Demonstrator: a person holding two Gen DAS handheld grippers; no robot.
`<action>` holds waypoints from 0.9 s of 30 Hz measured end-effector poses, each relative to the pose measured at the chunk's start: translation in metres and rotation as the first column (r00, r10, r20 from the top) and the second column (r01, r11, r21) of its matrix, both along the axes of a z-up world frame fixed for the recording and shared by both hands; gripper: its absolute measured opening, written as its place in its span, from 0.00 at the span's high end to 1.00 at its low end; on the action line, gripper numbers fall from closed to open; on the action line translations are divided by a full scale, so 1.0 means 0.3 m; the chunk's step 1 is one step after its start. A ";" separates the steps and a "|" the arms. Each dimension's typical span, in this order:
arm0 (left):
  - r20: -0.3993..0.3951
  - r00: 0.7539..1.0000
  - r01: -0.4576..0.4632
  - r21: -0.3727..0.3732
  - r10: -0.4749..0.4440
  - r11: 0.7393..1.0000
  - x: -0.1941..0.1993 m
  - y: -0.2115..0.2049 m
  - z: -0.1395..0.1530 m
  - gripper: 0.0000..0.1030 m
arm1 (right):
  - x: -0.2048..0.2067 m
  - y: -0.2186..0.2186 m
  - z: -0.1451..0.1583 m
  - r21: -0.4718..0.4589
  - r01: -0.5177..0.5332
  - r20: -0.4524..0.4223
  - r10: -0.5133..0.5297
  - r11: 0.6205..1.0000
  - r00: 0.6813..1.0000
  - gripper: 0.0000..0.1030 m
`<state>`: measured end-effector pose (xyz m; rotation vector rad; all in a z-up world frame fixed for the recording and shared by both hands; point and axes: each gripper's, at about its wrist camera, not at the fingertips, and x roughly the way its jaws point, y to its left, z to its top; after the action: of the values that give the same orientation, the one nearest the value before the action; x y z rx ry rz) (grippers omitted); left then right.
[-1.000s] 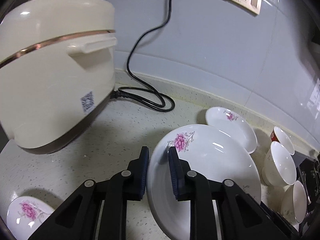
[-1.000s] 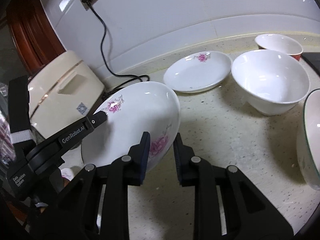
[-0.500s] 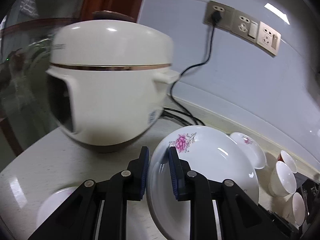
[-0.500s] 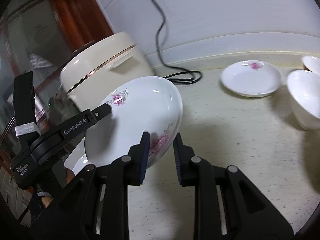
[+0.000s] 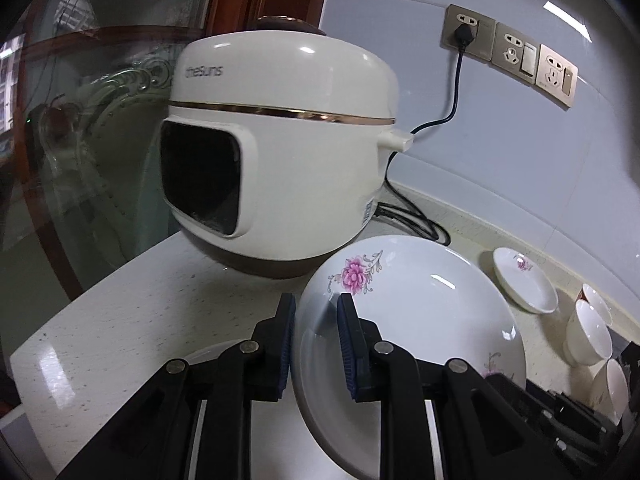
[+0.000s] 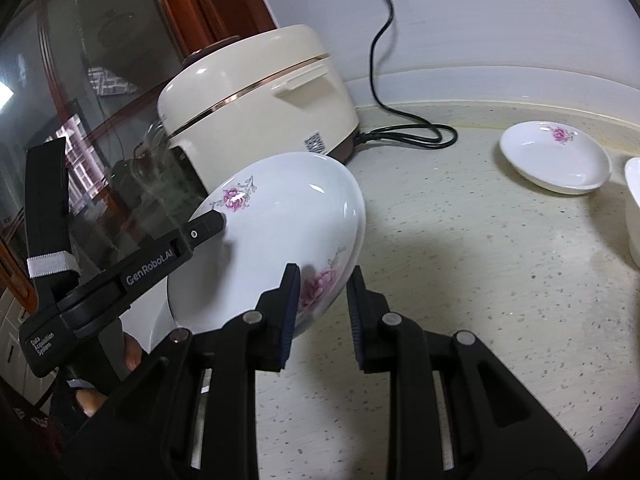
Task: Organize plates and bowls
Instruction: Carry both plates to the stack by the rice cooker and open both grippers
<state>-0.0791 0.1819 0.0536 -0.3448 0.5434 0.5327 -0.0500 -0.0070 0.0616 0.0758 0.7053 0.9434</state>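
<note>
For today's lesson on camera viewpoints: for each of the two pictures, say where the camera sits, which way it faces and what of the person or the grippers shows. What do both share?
Left wrist: on the left gripper, facing the rice cooker and wall sockets; its fingers clamp the big plate.
Right wrist: on the right gripper, facing the counter; it shows the left gripper and fingers of a hand.
Shared: big plate, rice cooker, small plate.

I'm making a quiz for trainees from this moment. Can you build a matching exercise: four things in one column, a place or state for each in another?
Things:
1. large floral plate
2. rice cooker
3. small floral dish
4. black plug

Places or states:
A. in the wall socket
B. lying alone near the wall
C. gripped at two rim points
D. standing by the glass door

Pairs: 1-C, 2-D, 3-B, 4-A
</note>
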 end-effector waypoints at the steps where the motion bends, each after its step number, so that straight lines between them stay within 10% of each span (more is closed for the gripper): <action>1: -0.005 1.000 -0.002 0.002 0.002 1.000 -0.006 0.000 -0.002 0.79 | -0.008 0.006 0.001 0.002 -0.010 0.001 0.010 1.000 1.000 0.74; 27: -0.123 0.992 -0.022 0.030 0.025 0.999 -0.188 0.091 -0.082 0.73 | -0.182 0.151 -0.023 -0.136 -0.197 0.079 0.208 0.971 0.975 0.74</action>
<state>-0.1354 0.2093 0.0291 -0.2925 0.6514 0.5867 -0.1045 0.0383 0.0547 -0.1546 0.6947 1.0876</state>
